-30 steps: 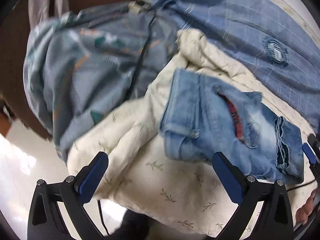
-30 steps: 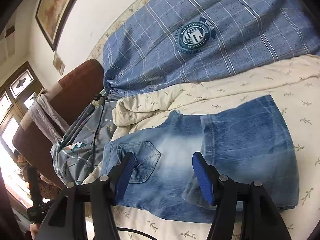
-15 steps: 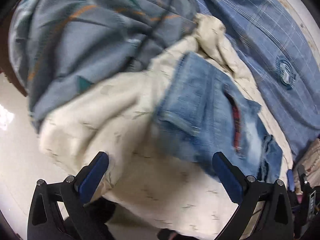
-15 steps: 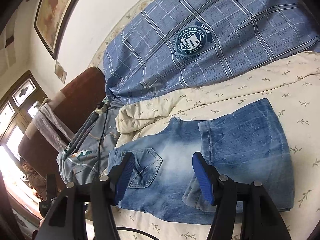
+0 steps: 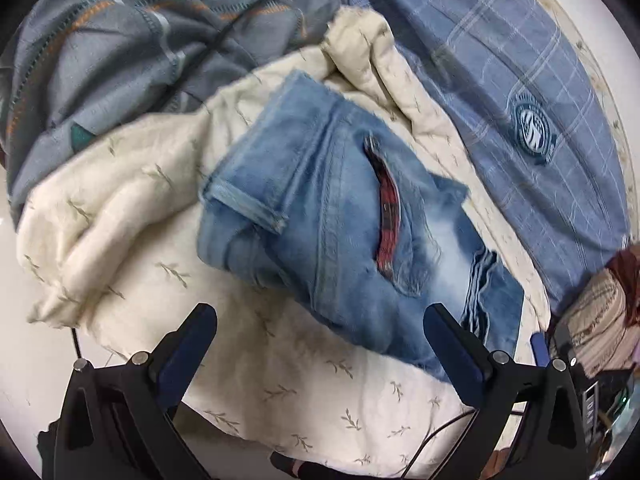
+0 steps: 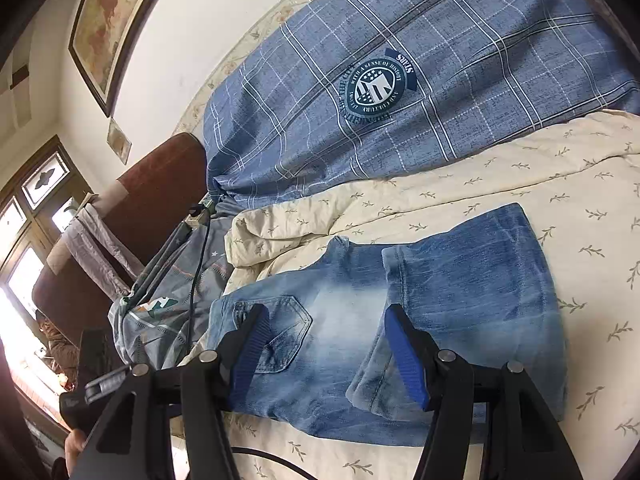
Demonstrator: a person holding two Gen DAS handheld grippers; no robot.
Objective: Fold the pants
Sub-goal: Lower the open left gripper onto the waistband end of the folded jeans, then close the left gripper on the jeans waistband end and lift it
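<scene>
Folded blue jeans (image 6: 404, 320) lying flat on a cream leaf-print quilt (image 6: 520, 168), near the quilt's rumpled edge beside a grey patterned pillow (image 5: 120, 40); blue plaid pillow (image 6: 400, 60) along the far side; left gripper (image 5: 320, 328) jaws wide apart, holding nothing, above the jeans; right gripper (image 6: 324, 328) jaws partly spread over the denim, gripping nothing.

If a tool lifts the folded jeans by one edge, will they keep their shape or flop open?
The jeans would probably flop: the layers lie loose, unpinned. The denim looks thick, so likely heavy enough to sag. On the soft cream quilt, a push would probably bunch them.
</scene>
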